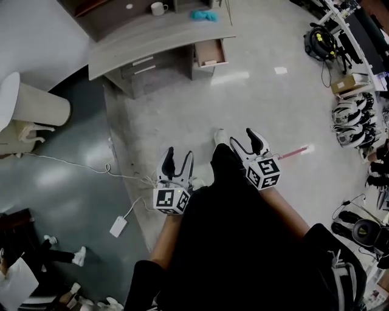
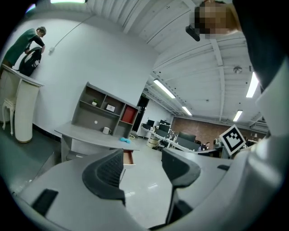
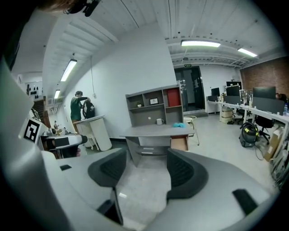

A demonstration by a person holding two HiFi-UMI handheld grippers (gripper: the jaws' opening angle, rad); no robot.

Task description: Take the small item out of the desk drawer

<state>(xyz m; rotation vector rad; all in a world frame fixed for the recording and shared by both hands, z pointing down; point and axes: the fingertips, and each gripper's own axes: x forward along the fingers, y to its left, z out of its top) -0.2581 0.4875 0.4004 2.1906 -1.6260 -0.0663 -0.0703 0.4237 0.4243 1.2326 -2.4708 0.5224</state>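
The grey curved desk [image 1: 152, 39] stands far ahead across the floor. Its wooden drawer [image 1: 210, 53] is pulled open at the desk's right end; what lies inside is too small to tell. A white mug [image 1: 158, 8] and a blue object [image 1: 203, 15] rest on the desktop. My left gripper [image 1: 177, 160] and right gripper [image 1: 250, 140] are held low in front of the person's body, both open and empty. The left gripper view shows its gripper [image 2: 142, 168] facing the drawer [image 2: 128, 157]. In the right gripper view, the other gripper [image 3: 145, 169] also faces the drawer [image 3: 180, 143].
A white rounded cabinet [image 1: 36, 104] stands at the left. A white cable with an adapter [image 1: 118, 226] lies on the floor near my left gripper. A pink-handled tool [image 1: 295, 152] lies to the right. Headsets [image 1: 349, 115] and gear line the right edge. A shelf unit [image 3: 153, 104] backs the desk.
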